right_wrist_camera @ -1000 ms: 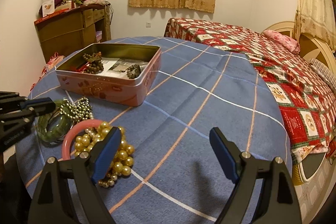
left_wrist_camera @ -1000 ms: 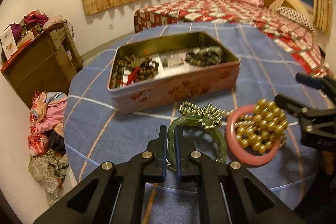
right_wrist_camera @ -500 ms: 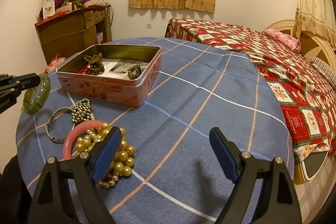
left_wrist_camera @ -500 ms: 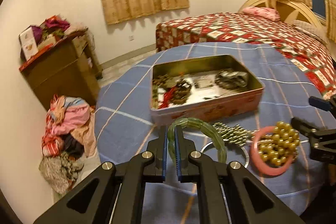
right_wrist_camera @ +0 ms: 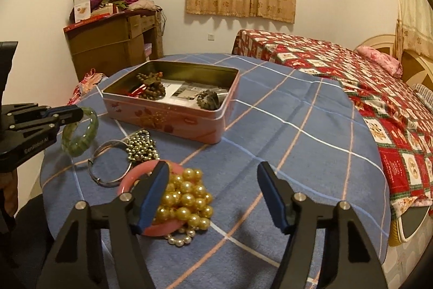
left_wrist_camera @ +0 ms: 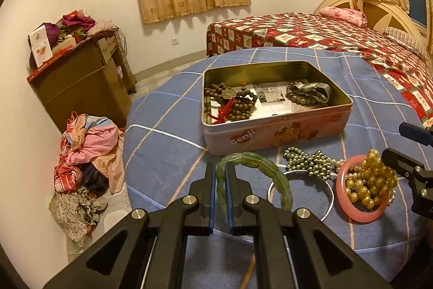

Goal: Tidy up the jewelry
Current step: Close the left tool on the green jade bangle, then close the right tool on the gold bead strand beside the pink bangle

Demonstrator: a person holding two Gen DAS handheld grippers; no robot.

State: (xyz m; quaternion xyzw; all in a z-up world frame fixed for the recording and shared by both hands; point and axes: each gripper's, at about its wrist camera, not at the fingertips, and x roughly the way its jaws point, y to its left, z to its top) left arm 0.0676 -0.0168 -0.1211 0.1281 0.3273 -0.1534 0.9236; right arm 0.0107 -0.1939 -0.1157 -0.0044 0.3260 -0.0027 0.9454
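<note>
My left gripper (left_wrist_camera: pixel 221 175) is shut on a green jade bangle (left_wrist_camera: pixel 259 167) and holds it in the air in front of the near side of the open pink tin (left_wrist_camera: pixel 273 132). The bangle also shows in the right wrist view (right_wrist_camera: pixel 81 134). The tin (right_wrist_camera: pixel 173 121) holds brown bead strings (left_wrist_camera: pixel 238 104) and a grey bead bracelet (left_wrist_camera: pixel 308 94). On the blue cloth lie a silver bangle (left_wrist_camera: pixel 300 197), silver beads (left_wrist_camera: pixel 308 161), a pink bangle (left_wrist_camera: pixel 357 210) and gold pearls (left_wrist_camera: pixel 370 180). My right gripper (right_wrist_camera: pixel 213 194) is open and empty, just right of the pearls (right_wrist_camera: pixel 186 199).
The round table (right_wrist_camera: pixel 284 126) with blue checked cloth stands beside a bed (right_wrist_camera: pixel 351 77) with a red quilt on the right. A wooden cabinet (left_wrist_camera: pixel 81 83) and a heap of clothes (left_wrist_camera: pixel 84 161) are on the left, beyond the table edge.
My left gripper has lifted the green bangle off the table and carried it up and left, toward the tin's near side. The silver bangle that lay under it now shows. My right gripper has barely moved.
</note>
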